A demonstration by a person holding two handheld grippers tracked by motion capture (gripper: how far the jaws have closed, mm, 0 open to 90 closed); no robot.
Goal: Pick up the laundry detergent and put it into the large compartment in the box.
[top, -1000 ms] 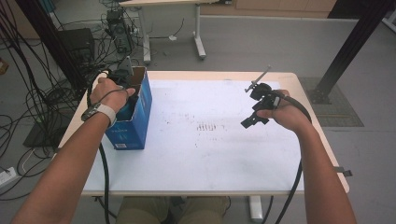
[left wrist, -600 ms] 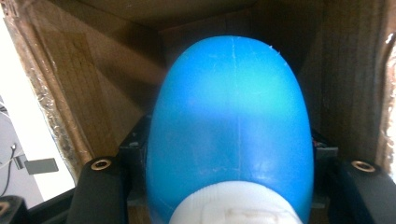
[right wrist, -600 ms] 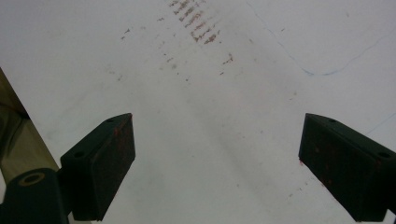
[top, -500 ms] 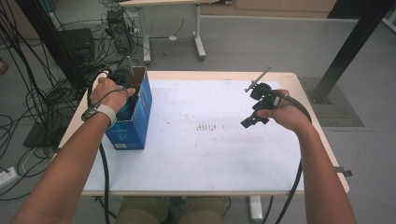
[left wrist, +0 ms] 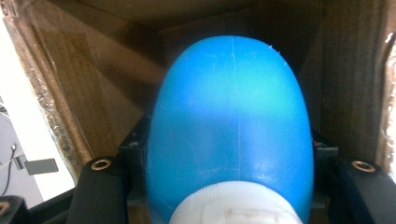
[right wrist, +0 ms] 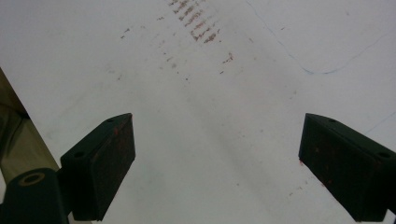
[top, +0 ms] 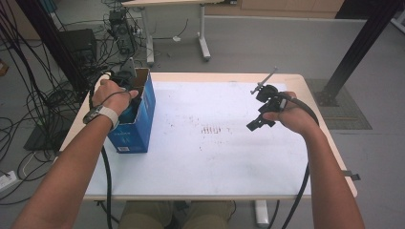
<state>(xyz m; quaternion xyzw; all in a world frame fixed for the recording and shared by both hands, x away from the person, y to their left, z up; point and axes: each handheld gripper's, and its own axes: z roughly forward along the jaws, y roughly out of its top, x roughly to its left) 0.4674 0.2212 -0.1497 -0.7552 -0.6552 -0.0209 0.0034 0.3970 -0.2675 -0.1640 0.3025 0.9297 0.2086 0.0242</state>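
A blue cardboard box (top: 138,119) stands open-topped at the table's left edge. My left gripper (top: 128,78) reaches down into it, the hand resting over its rim. In the left gripper view its jaws (left wrist: 232,154) are shut on a rounded blue bottle (left wrist: 231,116) with a white cap (left wrist: 233,210), brown box walls (left wrist: 70,93) all around. My right gripper (top: 260,121) hovers over the table's right half, pointing down and leftward. In the right gripper view it (right wrist: 219,163) stands open, with nothing between the black pads (right wrist: 109,158), just white surface.
The white tabletop (top: 215,162) carries reddish smudges (top: 215,130) at its middle. Cables (top: 33,109) and equipment lie on the floor to the left. A second table's legs (top: 203,38) stand behind, and a black post (top: 363,43) rises at the right.
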